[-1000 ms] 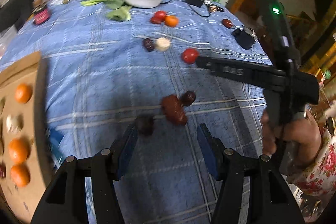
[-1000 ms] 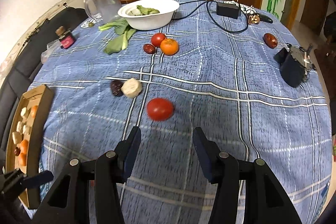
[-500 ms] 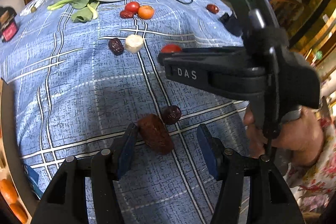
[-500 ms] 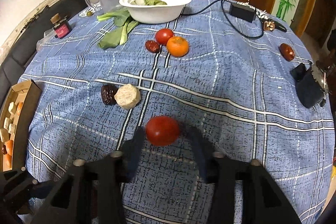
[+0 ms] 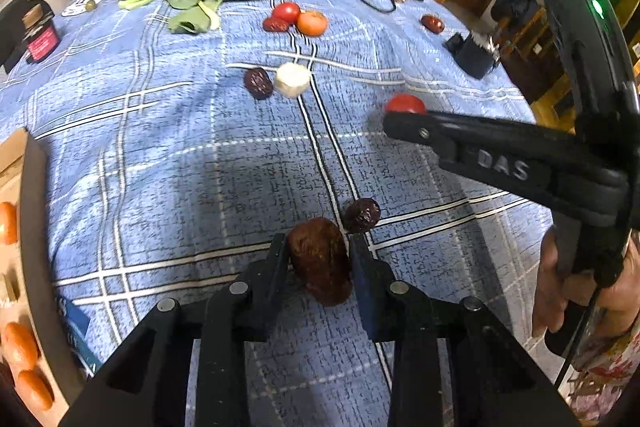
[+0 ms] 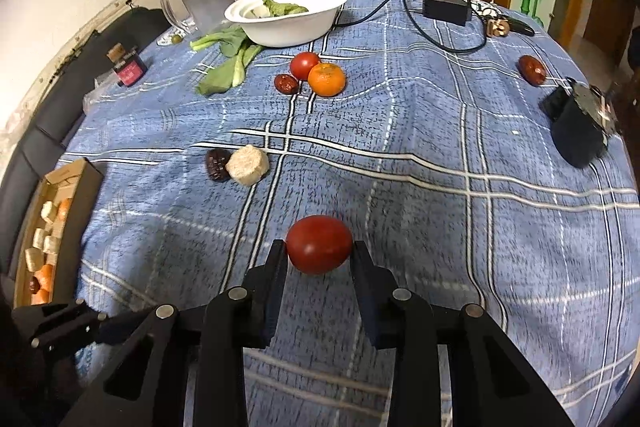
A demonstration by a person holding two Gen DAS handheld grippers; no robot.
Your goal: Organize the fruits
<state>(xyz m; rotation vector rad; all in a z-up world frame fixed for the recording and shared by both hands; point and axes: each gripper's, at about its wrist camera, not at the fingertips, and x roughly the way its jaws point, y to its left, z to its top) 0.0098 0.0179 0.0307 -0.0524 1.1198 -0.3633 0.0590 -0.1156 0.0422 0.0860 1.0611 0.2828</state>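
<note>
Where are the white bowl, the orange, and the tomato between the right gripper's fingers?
white bowl (image 6: 288,23): right wrist view, front wall.
orange (image 6: 326,79): right wrist view, middle of peel.
tomato (image 6: 319,249): right wrist view, centre of skin.

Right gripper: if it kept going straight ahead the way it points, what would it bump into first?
The right gripper is closing with the tomato between its fingers, so that is already met. Pointing steeply down, it would probably hit the blue tablecloth just under and past the tomato next.
</note>
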